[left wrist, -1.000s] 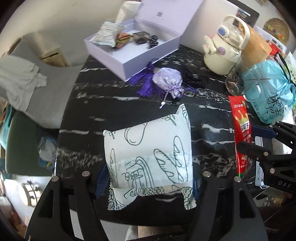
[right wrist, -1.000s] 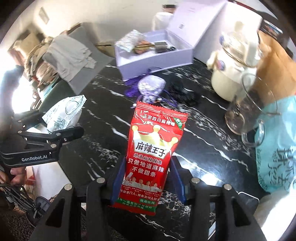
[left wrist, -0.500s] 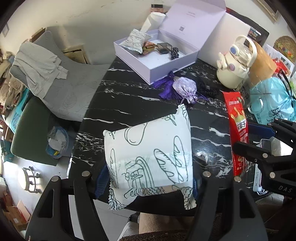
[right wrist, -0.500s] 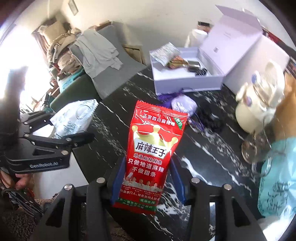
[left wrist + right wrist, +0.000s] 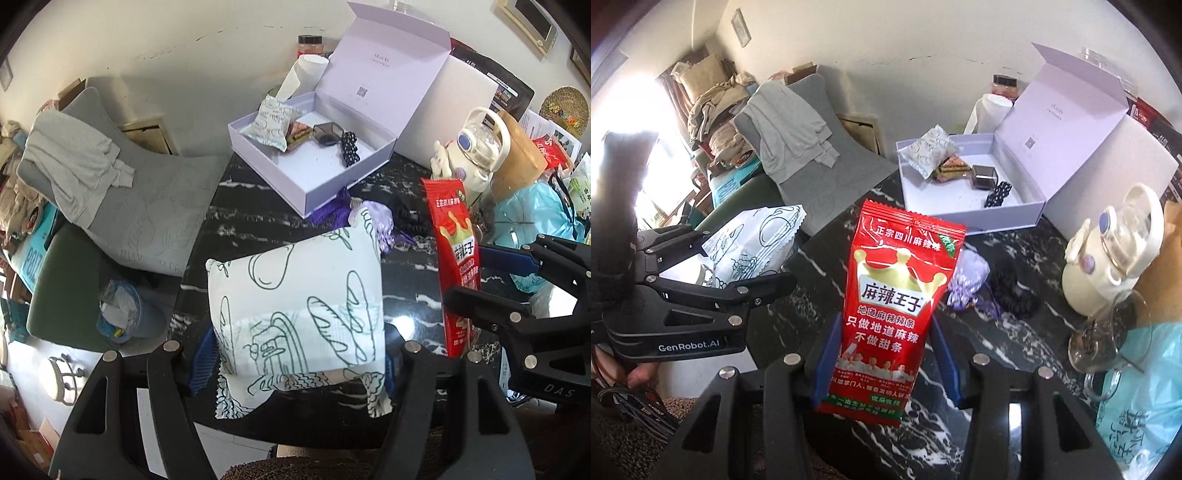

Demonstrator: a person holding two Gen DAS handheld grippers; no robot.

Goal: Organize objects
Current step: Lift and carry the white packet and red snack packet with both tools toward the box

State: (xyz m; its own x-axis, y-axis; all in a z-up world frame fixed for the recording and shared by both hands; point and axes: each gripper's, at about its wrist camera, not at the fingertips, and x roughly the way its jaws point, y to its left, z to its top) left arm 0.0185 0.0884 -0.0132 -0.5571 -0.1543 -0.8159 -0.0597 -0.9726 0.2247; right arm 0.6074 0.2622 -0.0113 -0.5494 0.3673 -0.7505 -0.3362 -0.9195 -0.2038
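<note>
Both grippers are loaded and up over the black marble table: left gripper clamps the white bread-print packet, right gripper pinches the red snack packet, likely both bound for the open lavender box.

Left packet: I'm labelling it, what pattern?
White packet with dark line drawings of bread; left wrist view.

The white snack packet carries dark green line drawings of bread and a pear. The red snack packet bears a gold crown and white characters. At upper centre, the box is pale lilac. The tabletop is black with white veining. The pouch is purple. The bag at lower right is light blue.
</note>
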